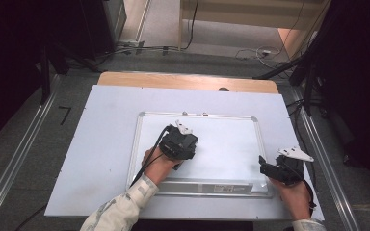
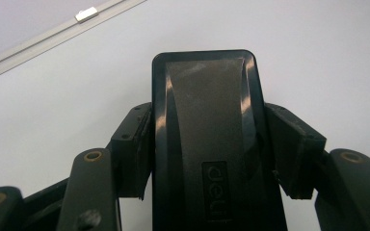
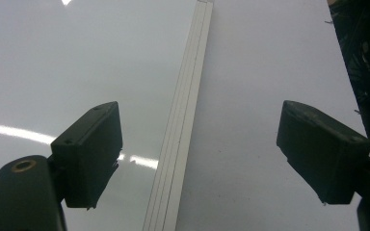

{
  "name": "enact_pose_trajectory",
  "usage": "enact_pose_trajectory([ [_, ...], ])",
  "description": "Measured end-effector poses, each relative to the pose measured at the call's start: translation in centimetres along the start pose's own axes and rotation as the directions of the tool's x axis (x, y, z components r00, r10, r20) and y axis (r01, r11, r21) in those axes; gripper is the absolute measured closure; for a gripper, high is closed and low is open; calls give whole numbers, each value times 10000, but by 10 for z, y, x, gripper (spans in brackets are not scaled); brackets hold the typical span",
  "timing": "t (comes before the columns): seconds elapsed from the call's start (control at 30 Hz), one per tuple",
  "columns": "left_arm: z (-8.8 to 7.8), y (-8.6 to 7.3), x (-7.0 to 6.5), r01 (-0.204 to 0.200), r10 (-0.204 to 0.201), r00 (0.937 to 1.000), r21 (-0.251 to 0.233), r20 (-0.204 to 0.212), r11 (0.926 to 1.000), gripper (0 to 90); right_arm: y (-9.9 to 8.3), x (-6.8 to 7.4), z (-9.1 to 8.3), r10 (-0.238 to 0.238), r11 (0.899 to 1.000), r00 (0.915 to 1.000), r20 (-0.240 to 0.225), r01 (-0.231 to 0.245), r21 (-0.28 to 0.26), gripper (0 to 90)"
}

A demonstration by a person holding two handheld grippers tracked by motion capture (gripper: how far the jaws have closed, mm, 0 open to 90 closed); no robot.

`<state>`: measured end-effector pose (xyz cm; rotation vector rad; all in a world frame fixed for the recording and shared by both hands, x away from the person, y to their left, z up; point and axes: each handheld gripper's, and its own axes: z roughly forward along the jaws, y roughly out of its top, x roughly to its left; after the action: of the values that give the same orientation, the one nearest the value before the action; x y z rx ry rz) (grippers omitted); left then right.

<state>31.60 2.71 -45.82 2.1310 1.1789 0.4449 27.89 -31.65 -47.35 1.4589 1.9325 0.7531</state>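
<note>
Bare whiteboard (image 1: 221,139) surrounds left gripper (image 2: 207,144) clamping eraser (image 2: 204,134); right gripper (image 3: 197,154) gapes over frame edge.

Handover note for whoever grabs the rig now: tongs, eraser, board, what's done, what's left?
Left tongs: shut on the black whiteboard eraser, over the middle of the whiteboard.
Right tongs: open, holding nothing, over the board's right frame edge.
Done: eraser picked up; the board surface looks clean, no marks visible.
Left: probably finish any wiping, then set the eraser down.
</note>
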Motion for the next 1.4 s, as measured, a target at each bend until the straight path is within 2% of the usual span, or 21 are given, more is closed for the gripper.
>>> enact_pose_trajectory([
  [0.1, -10, 2, 8, 299, -301, 9995, -280, -80, 9992, 408, 0, 0, 0, -4, 10000, 10000, 2, 4, 2, 148],
  [0.4, -23, 5, 23, 638, -664, 9971, -657, -373, 9958, 408, 0, 0, 0, -9, 10000, 10000, 9, 9, 7, 148],
  [0.8, -28, 3, 34, 901, -953, 9931, -752, -684, 9931, 408, 0, 0, 0, 18, 10000, 10000, -3, -18, -18, 149],
  [1.13, -32, 4, 53, 1444, -1538, 9826, -929, -1039, 9851, 408, 0, 0, -1, 7, 10000, 10000, -15, -7, -38, 148],
  [1.4, -35, 7, 71, 1871, -2028, 9688, -1158, -1428, 9755, 408, 0, 0, -1, 11, 10000, 10000, -21, -11, -33, 149],
])
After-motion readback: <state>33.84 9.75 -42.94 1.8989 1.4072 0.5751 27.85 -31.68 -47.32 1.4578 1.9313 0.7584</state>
